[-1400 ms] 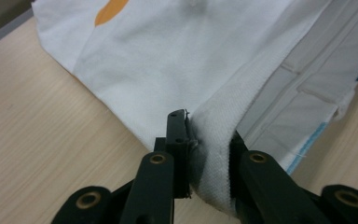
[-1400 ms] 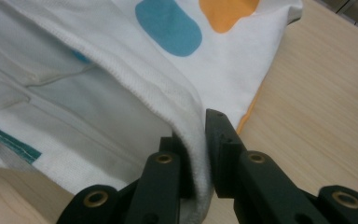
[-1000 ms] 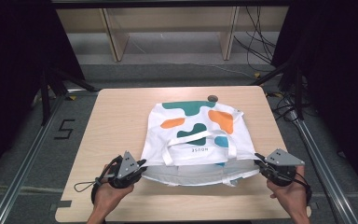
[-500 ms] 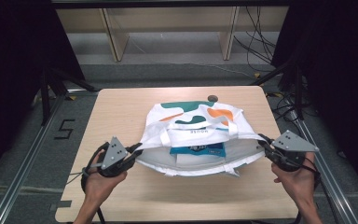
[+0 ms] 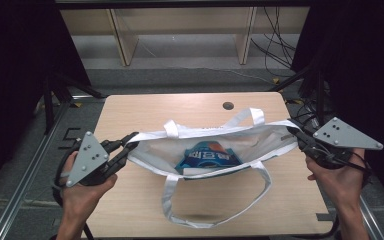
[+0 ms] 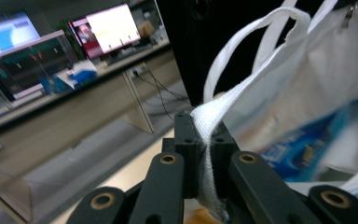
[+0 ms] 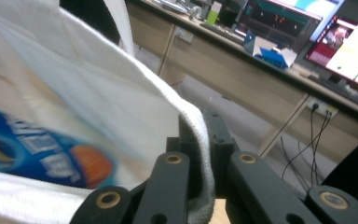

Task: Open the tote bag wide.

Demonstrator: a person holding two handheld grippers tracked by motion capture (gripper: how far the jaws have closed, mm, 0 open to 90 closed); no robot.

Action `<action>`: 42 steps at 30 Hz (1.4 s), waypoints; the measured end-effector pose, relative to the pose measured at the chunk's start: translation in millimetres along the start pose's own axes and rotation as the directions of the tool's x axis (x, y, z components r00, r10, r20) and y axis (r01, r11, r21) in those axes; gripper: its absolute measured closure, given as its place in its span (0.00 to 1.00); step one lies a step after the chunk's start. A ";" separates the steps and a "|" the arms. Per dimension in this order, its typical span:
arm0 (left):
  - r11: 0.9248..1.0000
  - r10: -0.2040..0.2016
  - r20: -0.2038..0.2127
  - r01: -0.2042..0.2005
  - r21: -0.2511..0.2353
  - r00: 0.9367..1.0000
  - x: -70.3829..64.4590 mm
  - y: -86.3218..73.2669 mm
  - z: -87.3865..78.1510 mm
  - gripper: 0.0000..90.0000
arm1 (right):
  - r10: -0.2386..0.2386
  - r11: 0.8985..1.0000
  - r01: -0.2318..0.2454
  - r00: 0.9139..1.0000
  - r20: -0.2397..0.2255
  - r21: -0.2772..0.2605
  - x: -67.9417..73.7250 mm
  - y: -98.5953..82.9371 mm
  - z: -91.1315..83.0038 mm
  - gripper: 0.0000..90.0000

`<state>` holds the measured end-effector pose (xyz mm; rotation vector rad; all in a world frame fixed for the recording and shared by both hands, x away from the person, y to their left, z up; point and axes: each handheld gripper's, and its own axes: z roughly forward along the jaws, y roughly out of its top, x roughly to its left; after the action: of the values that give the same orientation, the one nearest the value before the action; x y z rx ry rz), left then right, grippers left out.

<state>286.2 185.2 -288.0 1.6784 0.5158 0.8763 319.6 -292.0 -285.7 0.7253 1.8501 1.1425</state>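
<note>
Left gripper point(image 5: 130, 141) and right gripper point(image 5: 294, 132) each clamp the white tote bag point(image 5: 155, 157) rim, stretching its mouth open above the table's point(image 5: 145, 107) near edge, exposing a blue packet point(image 5: 206, 156)

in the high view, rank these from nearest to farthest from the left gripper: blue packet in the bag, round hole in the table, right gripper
Measured from the left gripper, clamped on the white tote bag's left rim:
1. Blue packet, inside the open bag, near the middle.
2. Round hole, at the table's far edge, right of centre.
3. Right gripper, on the bag's opposite, right rim.
</note>
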 end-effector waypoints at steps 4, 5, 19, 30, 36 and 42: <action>0.999 -0.006 -0.003 0.006 -0.048 1.000 3.6 12.9 -4.4 0.96 | -0.005 1.000 0.004 1.000 -0.007 -0.017 -7.7 17.2 0.3 0.98; 0.999 -0.025 -0.007 0.025 -0.037 1.000 7.4 10.9 -0.5 0.95 | -0.007 1.000 0.007 1.000 -0.010 -0.010 -9.7 20.3 2.9 0.98; 0.981 -0.190 0.069 0.187 0.046 0.979 14.9 -41.0 23.7 0.93 | 0.052 0.999 -0.052 0.998 -0.020 -0.011 -9.6 -10.3 26.2 0.98; 0.968 -0.205 0.065 0.192 0.158 0.977 12.8 -78.9 52.9 0.92 | 0.042 0.997 -0.042 0.999 -0.004 0.065 -6.7 -29.8 36.9 0.98; 0.962 -0.214 0.047 0.202 0.184 0.976 16.4 -94.6 64.8 0.90 | 0.051 0.994 -0.051 0.999 -0.003 0.096 -5.2 -40.0 48.4 0.97; 0.946 -0.241 0.045 0.224 0.236 0.970 16.0 -114.5 74.7 0.90 | 0.028 0.991 -0.028 1.000 -0.001 0.133 -1.5 -45.8 56.2 0.97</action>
<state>365.6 182.6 -400.5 1.8061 0.7713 0.5975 366.9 -288.3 -340.6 0.8275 1.9377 1.0462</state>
